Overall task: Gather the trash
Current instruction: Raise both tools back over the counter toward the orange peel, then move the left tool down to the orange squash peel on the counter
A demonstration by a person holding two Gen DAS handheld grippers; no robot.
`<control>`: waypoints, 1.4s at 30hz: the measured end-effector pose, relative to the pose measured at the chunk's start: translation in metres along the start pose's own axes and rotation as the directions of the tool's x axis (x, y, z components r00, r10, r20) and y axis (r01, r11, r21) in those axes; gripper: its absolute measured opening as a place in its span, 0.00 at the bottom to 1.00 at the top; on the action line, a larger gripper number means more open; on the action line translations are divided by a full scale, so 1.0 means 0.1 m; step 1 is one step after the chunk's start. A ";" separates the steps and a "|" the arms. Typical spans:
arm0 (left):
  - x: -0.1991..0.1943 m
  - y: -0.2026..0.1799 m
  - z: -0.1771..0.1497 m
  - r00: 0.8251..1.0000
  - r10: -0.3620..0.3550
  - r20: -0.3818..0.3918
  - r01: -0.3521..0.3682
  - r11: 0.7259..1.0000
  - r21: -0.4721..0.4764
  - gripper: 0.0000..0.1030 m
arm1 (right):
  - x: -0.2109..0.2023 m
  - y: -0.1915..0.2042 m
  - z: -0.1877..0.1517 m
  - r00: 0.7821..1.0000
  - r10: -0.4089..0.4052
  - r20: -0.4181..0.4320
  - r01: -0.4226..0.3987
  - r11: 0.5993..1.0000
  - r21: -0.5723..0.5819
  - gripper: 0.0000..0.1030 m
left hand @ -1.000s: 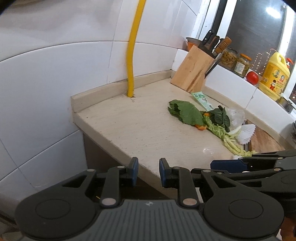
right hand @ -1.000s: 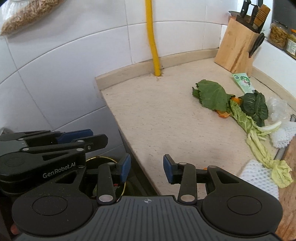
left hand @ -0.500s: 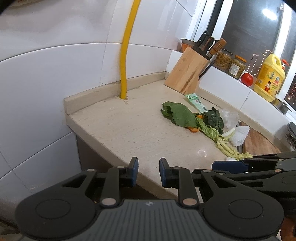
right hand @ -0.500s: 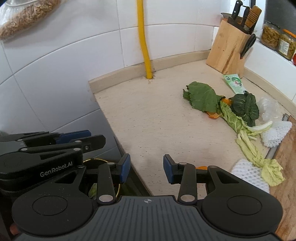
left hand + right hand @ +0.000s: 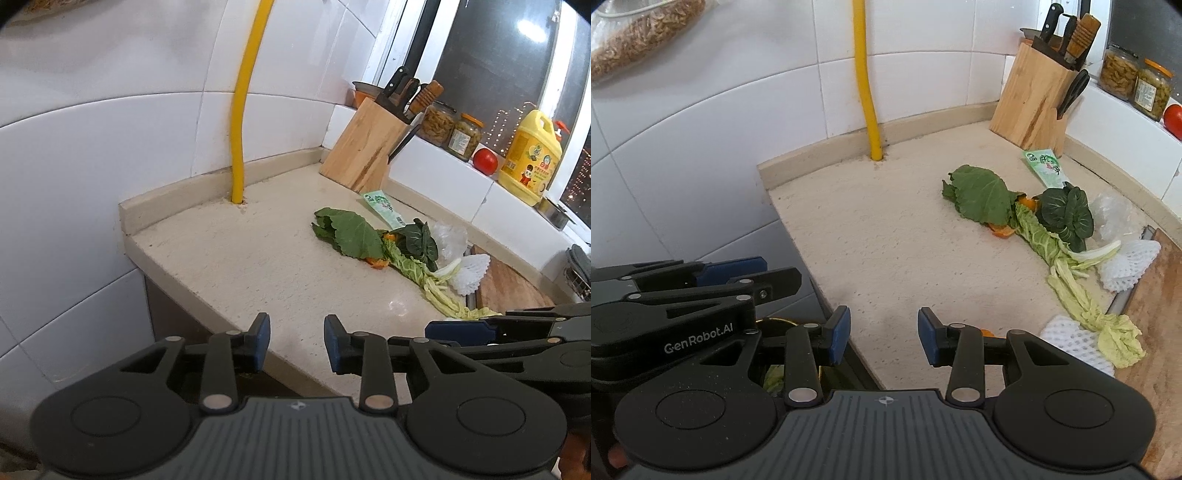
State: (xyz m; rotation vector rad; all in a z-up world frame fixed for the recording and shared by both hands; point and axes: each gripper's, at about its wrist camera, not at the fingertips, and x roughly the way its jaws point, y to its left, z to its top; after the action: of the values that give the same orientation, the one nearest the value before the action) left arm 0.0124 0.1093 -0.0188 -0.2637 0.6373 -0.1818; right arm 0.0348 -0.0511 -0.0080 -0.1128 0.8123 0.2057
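Vegetable scraps lie in a row on the beige counter [image 5: 229, 258]: a broad green leaf [image 5: 351, 234] [image 5: 980, 192], orange peel [image 5: 1001, 232], a dark leafy bunch [image 5: 1065, 216], a pale cabbage stalk [image 5: 1071, 284], white foam nets [image 5: 1128, 260] and a green wrapper [image 5: 382, 206]. My left gripper [image 5: 296, 343] hovers at the counter's near edge, its jaws opening with nothing between them. My right gripper [image 5: 882, 338] stands open and empty over the same edge. Each gripper shows in the other's view, the right [image 5: 524, 336] and the left [image 5: 713, 284].
A wooden knife block [image 5: 365, 147] stands in the back corner beside a yellow pipe [image 5: 242, 122]. Jars [image 5: 452, 129], a tomato [image 5: 484, 161] and a yellow bottle [image 5: 532, 158] line the sill. A wooden board [image 5: 1156, 314] lies right. A yellow-rimmed bin [image 5: 775, 373] sits below the counter edge.
The left gripper's jaws have spread a little wider. Both views have shifted slightly, so the counter and scraps sit a bit further left in frame.
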 end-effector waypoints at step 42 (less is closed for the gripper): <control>0.19 -0.34 0.07 1.000 0.004 -0.008 -0.004 1.000 0.006 0.27 | 0.00 -0.36 -0.05 1.000 -0.022 0.014 0.021 0.998 0.052 0.57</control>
State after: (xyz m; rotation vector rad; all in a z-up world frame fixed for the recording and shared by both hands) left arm 0.0287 0.0732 -0.0140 -0.2564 0.6453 -0.1811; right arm 0.0398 -0.0867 -0.0106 -0.0712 0.8012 0.1649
